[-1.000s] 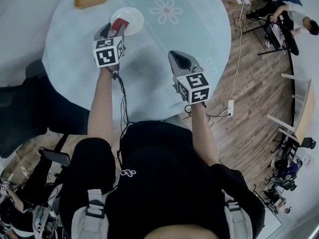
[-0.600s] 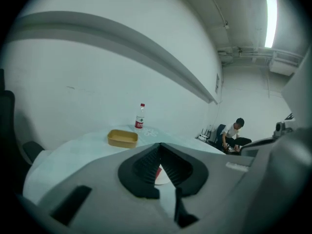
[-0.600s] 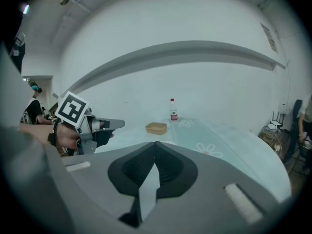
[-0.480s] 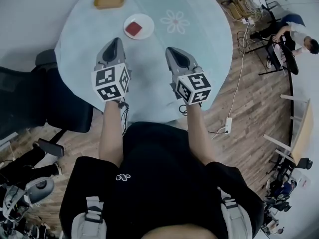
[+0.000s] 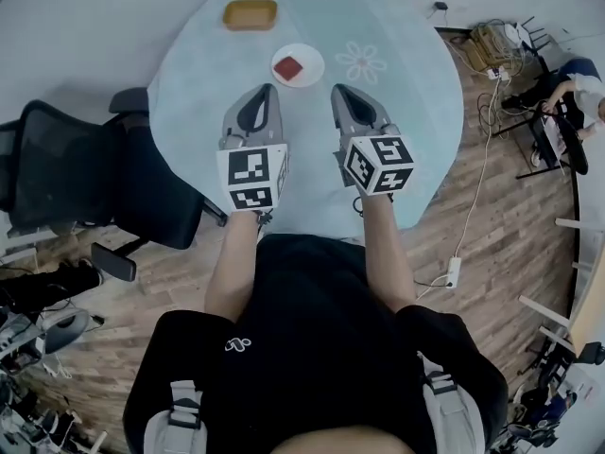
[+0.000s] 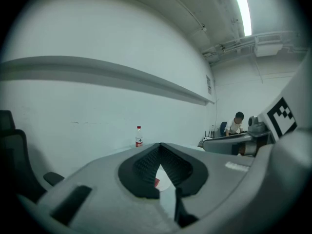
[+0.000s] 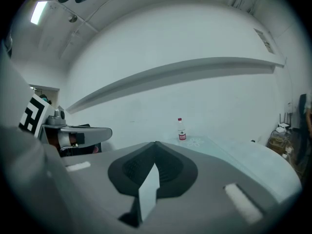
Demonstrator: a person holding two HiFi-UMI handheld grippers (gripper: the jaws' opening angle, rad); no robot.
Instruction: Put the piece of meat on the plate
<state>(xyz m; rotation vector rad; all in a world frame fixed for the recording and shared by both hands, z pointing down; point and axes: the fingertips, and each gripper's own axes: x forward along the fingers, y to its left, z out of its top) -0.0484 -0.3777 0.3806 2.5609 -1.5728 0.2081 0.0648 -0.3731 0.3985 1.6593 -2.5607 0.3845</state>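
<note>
Here it is: the small red piece of meat (image 5: pixel 291 66) lies flat in the middle of the round white plate (image 5: pixel 317 70), upper centre of the head view, on the round table with the pale blue flower-print cloth (image 5: pixel 406 93). By the look of it, the job is done. The left gripper (image 5: pixel 266 91) sits at centre frame with its jaws pressed together and nothing between them. In its own view the ribbed black pads (image 6: pixel 146 164) meet at the tips, and a sliver of plate and meat (image 6: pixel 156 182) peeps through the gap below. The right gripper (image 5: pixel 342 91) is just beside it, also pinched closed and empty, its tips touching in the right gripper view. Both point nearly level across the table, side by side, close to the person's body and well apart from the plate. I read that as parked clear, so nothing can nudge the meat off. Further up, the shallow yellow rectangular tray (image 5: pixel 250 13) shows nothing in it. The clear plastic bottle with the red cap (image 6: pixel 139 136) stands upright at the far edge of the table, out of the way.
</note>
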